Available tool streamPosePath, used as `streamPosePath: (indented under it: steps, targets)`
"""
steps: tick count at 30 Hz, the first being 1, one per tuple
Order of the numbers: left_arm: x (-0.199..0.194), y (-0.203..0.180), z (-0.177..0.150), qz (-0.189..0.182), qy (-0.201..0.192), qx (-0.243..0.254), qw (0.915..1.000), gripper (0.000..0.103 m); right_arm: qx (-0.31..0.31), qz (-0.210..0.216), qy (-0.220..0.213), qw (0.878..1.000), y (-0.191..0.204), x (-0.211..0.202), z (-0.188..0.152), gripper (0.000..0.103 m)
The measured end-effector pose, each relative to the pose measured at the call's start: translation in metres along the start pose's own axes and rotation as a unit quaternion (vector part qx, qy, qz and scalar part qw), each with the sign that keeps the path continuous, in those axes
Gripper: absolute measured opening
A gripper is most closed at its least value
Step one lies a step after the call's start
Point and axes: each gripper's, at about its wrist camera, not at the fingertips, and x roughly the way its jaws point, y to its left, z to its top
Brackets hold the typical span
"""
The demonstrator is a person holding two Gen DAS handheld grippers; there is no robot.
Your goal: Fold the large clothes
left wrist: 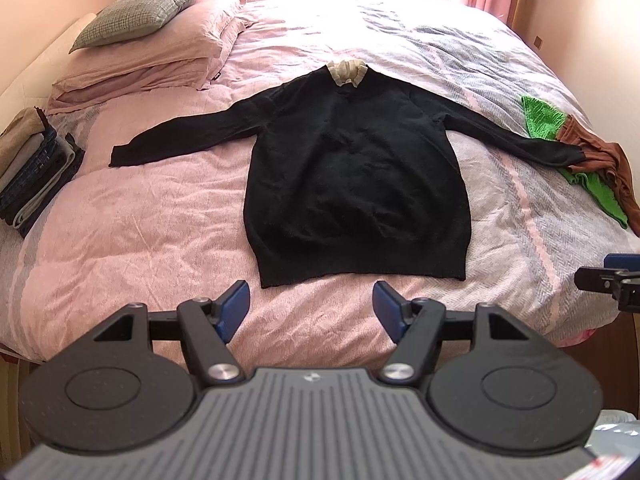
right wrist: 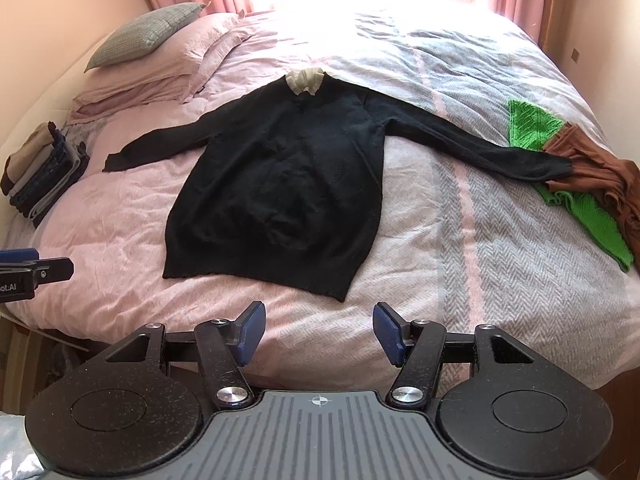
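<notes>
A black long-sleeved sweater (left wrist: 352, 176) (right wrist: 280, 184) with a cream collar (left wrist: 347, 73) lies flat on the bed, both sleeves spread out to the sides. Its hem faces me. My left gripper (left wrist: 311, 307) hovers open just short of the hem, nothing between its blue pads. My right gripper (right wrist: 319, 330) is open too, near the hem's right corner, holding nothing. Each gripper shows at the edge of the other's view: the right gripper (left wrist: 612, 280) and the left gripper (right wrist: 32, 268).
A pink and grey quilt (left wrist: 140, 220) covers the bed. Pillows (left wrist: 160, 40) lie at the far left. A stack of folded clothes (left wrist: 32, 172) sits at the left edge. Green (left wrist: 544, 116) and brown (left wrist: 608, 160) garments lie at the right, under the sweater's right cuff.
</notes>
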Motion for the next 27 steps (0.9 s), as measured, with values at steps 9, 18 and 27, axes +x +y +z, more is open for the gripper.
streamPosePath:
  steps: [9, 18, 27]
  targets:
    - [0.03, 0.029, 0.018, 0.009, 0.009, -0.014, 0.9998, 0.064, 0.002, -0.011, -0.028, 1.0, -0.004, 0.024, 0.031, 0.057]
    - [0.115, 0.08, 0.079, 0.005, -0.003, 0.019, 0.9998, 0.064, -0.001, -0.037, -0.068, 0.997, -0.029, 0.09, 0.089, 0.057]
    - [0.269, 0.112, 0.184, -0.023, -0.053, 0.114, 0.9917, 0.063, -0.025, -0.04, -0.102, 0.994, -0.072, 0.212, 0.187, 0.057]
